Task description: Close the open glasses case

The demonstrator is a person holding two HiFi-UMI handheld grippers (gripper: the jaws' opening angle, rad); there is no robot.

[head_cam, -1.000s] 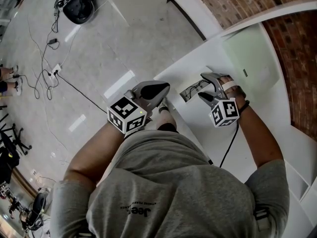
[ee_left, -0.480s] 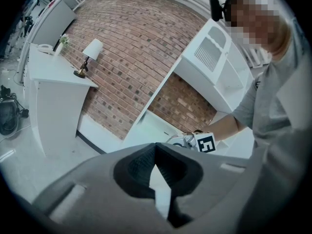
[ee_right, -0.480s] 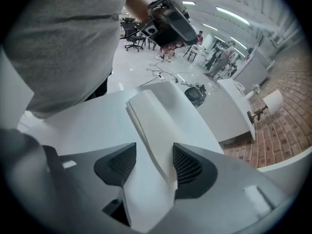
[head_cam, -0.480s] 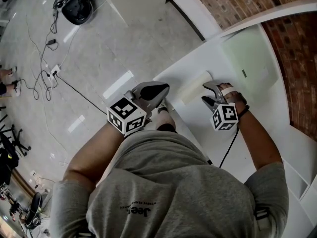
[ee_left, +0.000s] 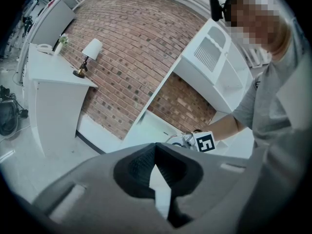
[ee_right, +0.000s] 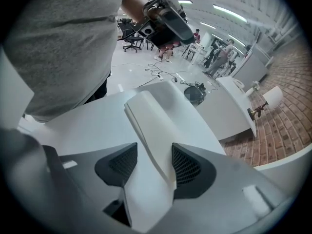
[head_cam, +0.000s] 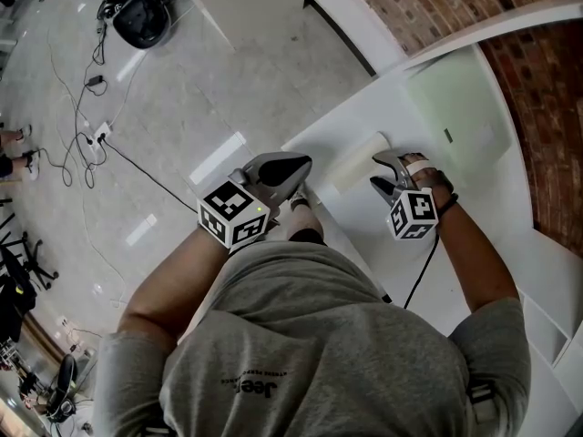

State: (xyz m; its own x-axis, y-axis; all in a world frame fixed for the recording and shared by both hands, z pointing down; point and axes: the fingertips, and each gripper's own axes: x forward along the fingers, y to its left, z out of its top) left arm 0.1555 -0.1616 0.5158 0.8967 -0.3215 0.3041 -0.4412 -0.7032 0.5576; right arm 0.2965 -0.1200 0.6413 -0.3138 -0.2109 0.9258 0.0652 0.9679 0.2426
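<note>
The white glasses case (head_cam: pixel 357 164) lies closed on the white table (head_cam: pixel 474 185), close to its near-left edge. My right gripper (head_cam: pixel 381 173) points steeply down over the case's right end. In the right gripper view the case (ee_right: pixel 151 126) runs between the two pads, and the right gripper (ee_right: pixel 155 165) is shut across it. My left gripper (head_cam: pixel 301 165) hovers off the table's edge, left of the case. Its tips meet with nothing between them in the left gripper view (ee_left: pixel 155 147). The right gripper's marker cube (ee_left: pixel 204 141) shows beyond them.
A black cable (head_cam: pixel 417 285) trails from the right gripper across the table. Left of the table lie the floor, loose cables (head_cam: pixel 91 144) and a black object (head_cam: pixel 141 12). A brick wall (head_cam: pixel 547 126) backs the table. A lamp (ee_left: pixel 87 52) stands on a white counter.
One second ago the case lay open with the right gripper's jaws wide above it. The jaws have since narrowed onto it, the gripper moved slightly, and the case is closed. The left gripper kept still.
</note>
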